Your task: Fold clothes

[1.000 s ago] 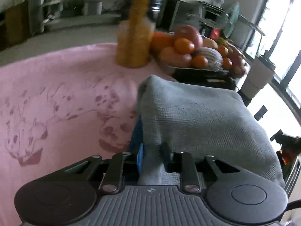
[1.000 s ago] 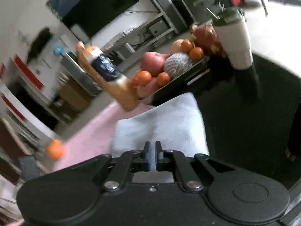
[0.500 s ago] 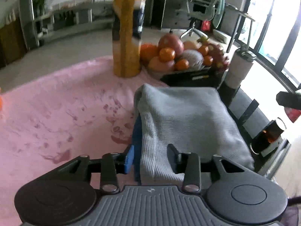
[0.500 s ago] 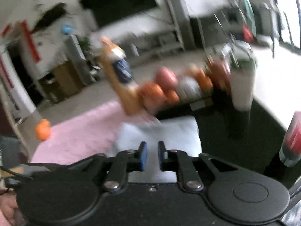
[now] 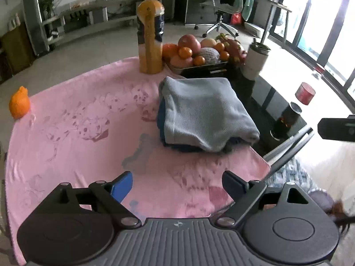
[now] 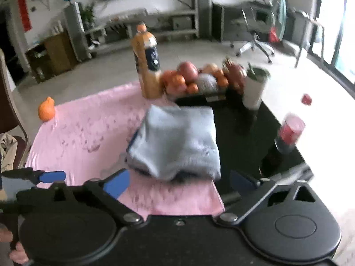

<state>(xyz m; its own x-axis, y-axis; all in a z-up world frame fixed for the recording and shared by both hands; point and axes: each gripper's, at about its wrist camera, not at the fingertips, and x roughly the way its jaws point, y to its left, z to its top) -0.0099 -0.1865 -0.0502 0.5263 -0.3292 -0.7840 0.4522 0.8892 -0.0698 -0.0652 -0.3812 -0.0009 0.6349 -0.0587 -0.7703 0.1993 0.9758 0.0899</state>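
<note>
A folded grey-blue knit garment [image 5: 204, 113] lies on top of a darker blue folded piece, on the right part of a pink printed cloth [image 5: 73, 137]. It also shows in the right wrist view [image 6: 177, 141]. My left gripper [image 5: 177, 182] is open and empty, pulled back above the pink cloth in front of the pile. My right gripper [image 6: 178, 181] is open and empty, also back from the pile. The left gripper's blue fingertip [image 6: 52, 176] shows at the left of the right wrist view.
An orange juice bottle [image 5: 150, 37] and a tray of fruit [image 5: 199, 53] stand behind the pile. A white tumbler [image 5: 255, 62], a red can [image 5: 305, 90] and a dark jar [image 5: 286, 119] stand on the black table at right. An orange toy [image 5: 20, 105] sits far left.
Both grippers let go of the folded grey garment, opened wide and drew back and up from it. The pile stays on the cloth.
</note>
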